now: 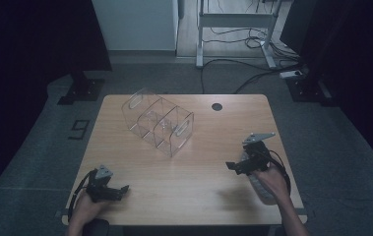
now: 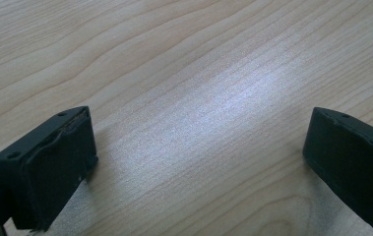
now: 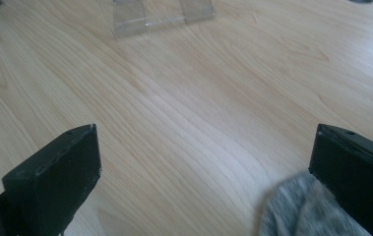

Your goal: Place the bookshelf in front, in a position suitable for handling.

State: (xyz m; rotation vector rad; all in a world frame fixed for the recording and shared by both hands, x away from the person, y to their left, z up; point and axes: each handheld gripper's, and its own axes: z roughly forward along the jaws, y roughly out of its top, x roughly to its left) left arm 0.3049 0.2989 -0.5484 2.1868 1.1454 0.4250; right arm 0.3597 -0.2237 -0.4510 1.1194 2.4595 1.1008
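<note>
- Table (image 1: 208, 162): pale wood, rounded corners, fine wavy grain, with a small dark round hole (image 1: 217, 106) near the far edge.
- Organizer (image 1: 158, 121): clear hard plastic, boxy, split into three bays, a slot handle at each end; it sits askew on the far-left half of the table, and every bay looks empty. So nothing seems filed yet.
- Sock (image 3: 302, 211): soft grey-flecked knit, limp, lying at the near right edge of the table under the right hand, just beside one jaw in the right gripper view. My guess is it is bound for a bay; that whole trip is left.
- Right gripper (image 1: 245, 164): black, blocky jaws spread wide, nothing pinched between them.
- Left gripper (image 1: 110, 189): jaws wide apart over bare wood at the near left, grasping nothing, well apart from the organizer.
</note>
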